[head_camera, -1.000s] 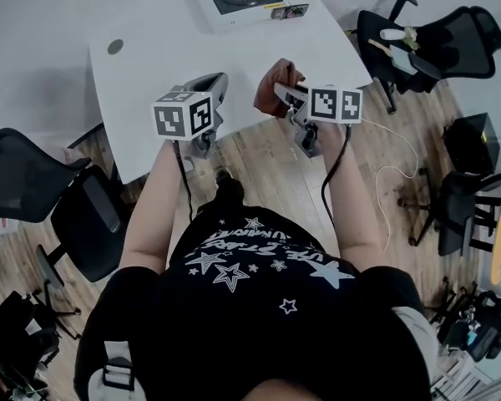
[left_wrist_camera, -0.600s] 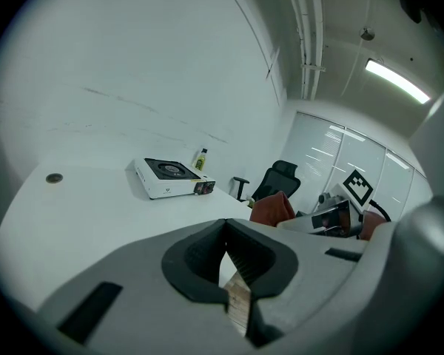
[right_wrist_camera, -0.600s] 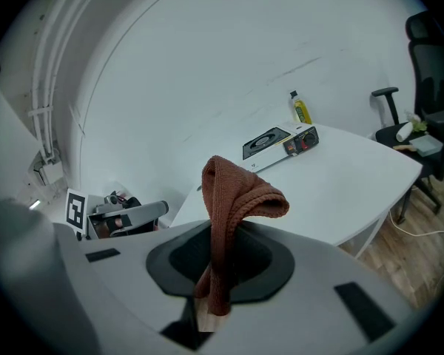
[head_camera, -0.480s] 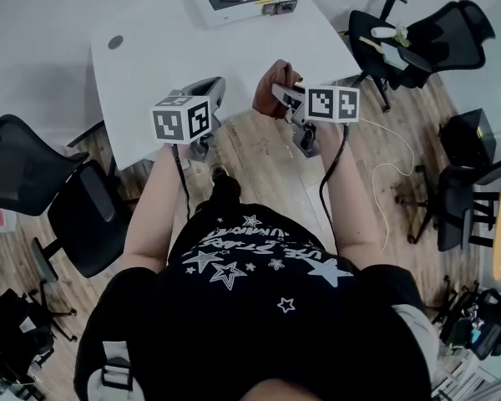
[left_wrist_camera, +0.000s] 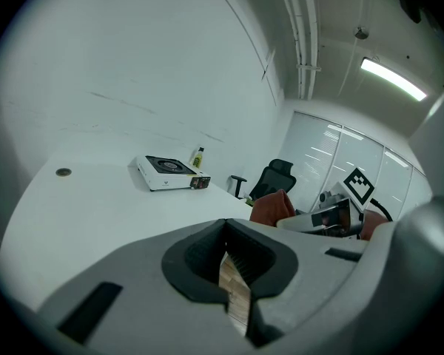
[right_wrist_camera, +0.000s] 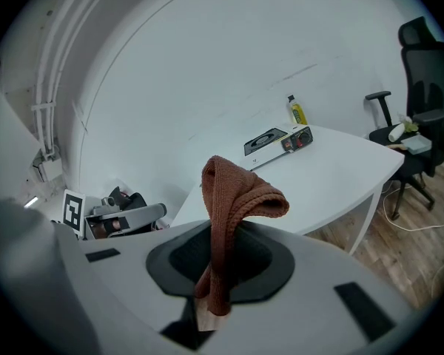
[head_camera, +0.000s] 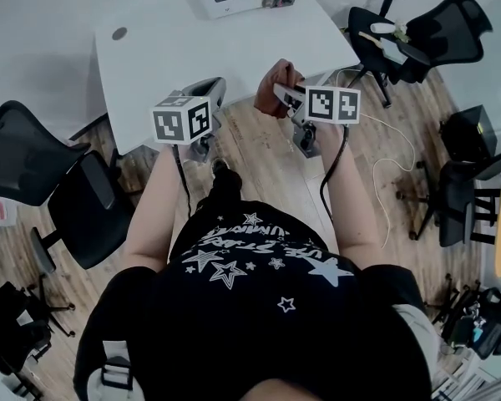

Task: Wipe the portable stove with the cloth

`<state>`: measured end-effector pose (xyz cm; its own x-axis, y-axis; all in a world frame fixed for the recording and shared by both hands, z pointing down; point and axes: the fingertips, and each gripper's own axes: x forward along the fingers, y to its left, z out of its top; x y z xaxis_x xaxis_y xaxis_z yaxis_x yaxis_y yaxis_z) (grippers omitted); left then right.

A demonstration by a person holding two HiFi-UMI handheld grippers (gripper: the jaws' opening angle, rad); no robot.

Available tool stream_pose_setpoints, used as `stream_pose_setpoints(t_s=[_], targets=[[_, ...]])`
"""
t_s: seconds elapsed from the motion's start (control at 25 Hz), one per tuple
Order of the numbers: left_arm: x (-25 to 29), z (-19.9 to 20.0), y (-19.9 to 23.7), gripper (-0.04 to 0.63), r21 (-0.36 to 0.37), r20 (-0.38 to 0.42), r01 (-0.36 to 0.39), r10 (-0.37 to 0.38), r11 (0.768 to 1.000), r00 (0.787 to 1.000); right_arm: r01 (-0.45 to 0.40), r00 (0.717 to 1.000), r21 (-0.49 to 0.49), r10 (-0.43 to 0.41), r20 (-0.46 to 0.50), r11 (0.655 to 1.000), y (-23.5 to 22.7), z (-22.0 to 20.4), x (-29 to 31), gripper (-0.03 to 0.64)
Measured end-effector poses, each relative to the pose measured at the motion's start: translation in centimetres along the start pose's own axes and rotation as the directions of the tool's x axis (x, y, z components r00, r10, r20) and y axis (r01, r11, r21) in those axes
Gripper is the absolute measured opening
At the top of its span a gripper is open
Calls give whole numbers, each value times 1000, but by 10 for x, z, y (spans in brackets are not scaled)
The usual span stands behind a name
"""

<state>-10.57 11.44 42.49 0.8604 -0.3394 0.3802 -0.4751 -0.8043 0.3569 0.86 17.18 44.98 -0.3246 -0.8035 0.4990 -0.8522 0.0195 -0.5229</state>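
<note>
Head view shows right hand-held gripper pinching cloth, both forearms outstretched.

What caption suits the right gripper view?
Right gripper clamps a brown cloth; the portable stove sits far across the white table.

A white tabletop with a rounded edge stood on a wood-plank floor. Black office chairs sat at its left, and more black chairs stood past its far right corner. A white cable trailed over the boards. The wall was plain white; pipes ran along the ceiling beside a lit strip lamp, with tall pale window panels beyond
</note>
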Motion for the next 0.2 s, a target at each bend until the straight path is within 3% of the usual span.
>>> stream_pose_setpoints(t_s=[0.2], targets=[[-14, -12, -8, 8, -14, 8, -2, 2, 1000, 1000, 0, 1000, -14, 0, -10, 1000, 10, -17, -6, 58]])
